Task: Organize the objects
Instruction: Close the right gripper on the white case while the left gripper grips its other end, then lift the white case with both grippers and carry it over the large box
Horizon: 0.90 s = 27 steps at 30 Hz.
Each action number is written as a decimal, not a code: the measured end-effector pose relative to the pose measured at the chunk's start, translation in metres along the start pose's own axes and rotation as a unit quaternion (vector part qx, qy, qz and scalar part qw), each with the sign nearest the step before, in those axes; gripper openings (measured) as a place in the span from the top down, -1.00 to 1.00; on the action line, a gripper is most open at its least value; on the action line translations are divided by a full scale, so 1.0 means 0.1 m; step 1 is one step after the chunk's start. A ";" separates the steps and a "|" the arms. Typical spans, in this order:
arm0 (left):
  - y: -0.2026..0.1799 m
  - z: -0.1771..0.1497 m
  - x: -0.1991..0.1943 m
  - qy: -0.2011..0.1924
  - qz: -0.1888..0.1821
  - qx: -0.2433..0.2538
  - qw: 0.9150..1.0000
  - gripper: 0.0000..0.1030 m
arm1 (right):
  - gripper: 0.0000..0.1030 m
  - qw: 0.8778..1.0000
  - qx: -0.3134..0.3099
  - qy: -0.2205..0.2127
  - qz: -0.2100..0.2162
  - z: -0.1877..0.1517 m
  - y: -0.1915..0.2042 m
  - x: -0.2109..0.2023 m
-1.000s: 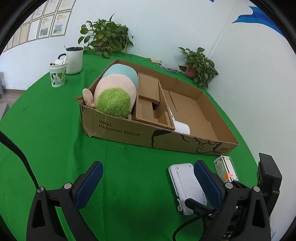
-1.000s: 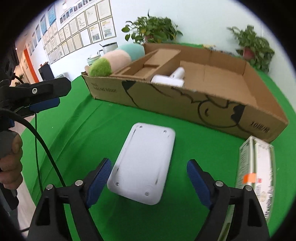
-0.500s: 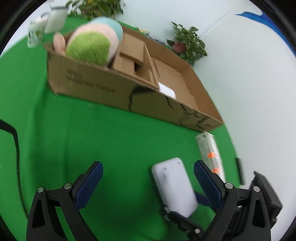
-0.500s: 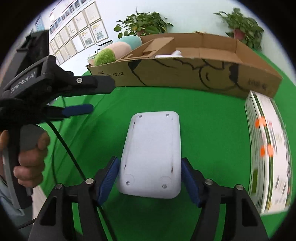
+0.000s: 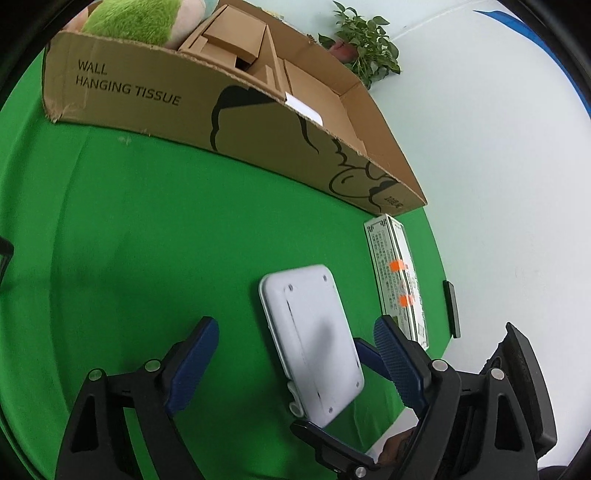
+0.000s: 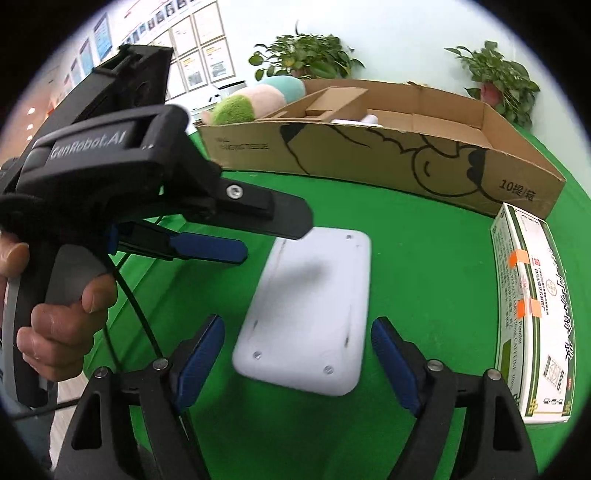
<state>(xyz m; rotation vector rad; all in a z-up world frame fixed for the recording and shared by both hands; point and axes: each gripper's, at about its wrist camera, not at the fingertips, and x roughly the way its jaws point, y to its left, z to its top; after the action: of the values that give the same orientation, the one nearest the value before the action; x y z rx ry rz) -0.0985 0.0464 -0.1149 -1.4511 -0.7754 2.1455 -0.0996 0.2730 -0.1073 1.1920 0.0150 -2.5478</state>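
Note:
A flat white plastic device lies underside up on the green cloth, shown in the left wrist view [image 5: 310,339] and the right wrist view [image 6: 314,314]. My right gripper [image 6: 297,356] is open, its blue pads on either side of the device's near end without touching. My left gripper [image 5: 295,362] is open just above the device from the left side; it also shows in the right wrist view [image 6: 207,247]. A large open cardboard box [image 5: 236,110] [image 6: 406,162] stands behind, holding a plush toy [image 5: 140,18], cardboard inserts [image 5: 236,48] and a white item [image 5: 303,107].
A green-and-white medicine carton [image 5: 397,273] [image 6: 532,306] lies right of the device, near the table's right edge. Potted plants [image 6: 306,55] stand by the white wall behind the box. A dark flat object [image 5: 451,308] lies at the table's right edge.
The right gripper's jaws, close against the device half a second ago, have opened wide. The left gripper has moved in lower and closer over the device.

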 end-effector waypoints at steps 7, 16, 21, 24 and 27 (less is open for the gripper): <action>-0.02 -0.06 0.07 0.008 -0.027 -0.009 1.000 -0.38 | -0.58 1.000 -0.012 0.003 0.003 0.01 0.01 0.06; -0.04 -0.07 0.15 0.012 -0.023 -0.008 1.000 0.05 | -0.39 0.999 -0.031 0.015 -0.031 -0.08 0.18 0.08; -0.04 -0.11 0.15 0.007 -0.002 -0.006 1.000 0.27 | -0.37 0.997 -0.043 0.022 -0.061 -0.14 0.32 0.07; -0.06 -0.12 0.15 0.009 0.001 -0.004 1.000 0.27 | -0.36 0.997 -0.040 0.023 -0.060 -0.16 0.34 0.05; -0.10 -0.15 0.17 0.016 0.007 0.000 1.000 0.41 | -0.36 0.998 -0.033 0.020 -0.058 -0.18 0.32 0.03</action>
<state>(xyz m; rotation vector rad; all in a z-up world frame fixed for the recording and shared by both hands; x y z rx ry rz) -0.0903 0.0682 -0.1246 -1.4910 -0.7554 2.1261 -0.0785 0.2446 -0.1171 1.2517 0.1828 -2.5996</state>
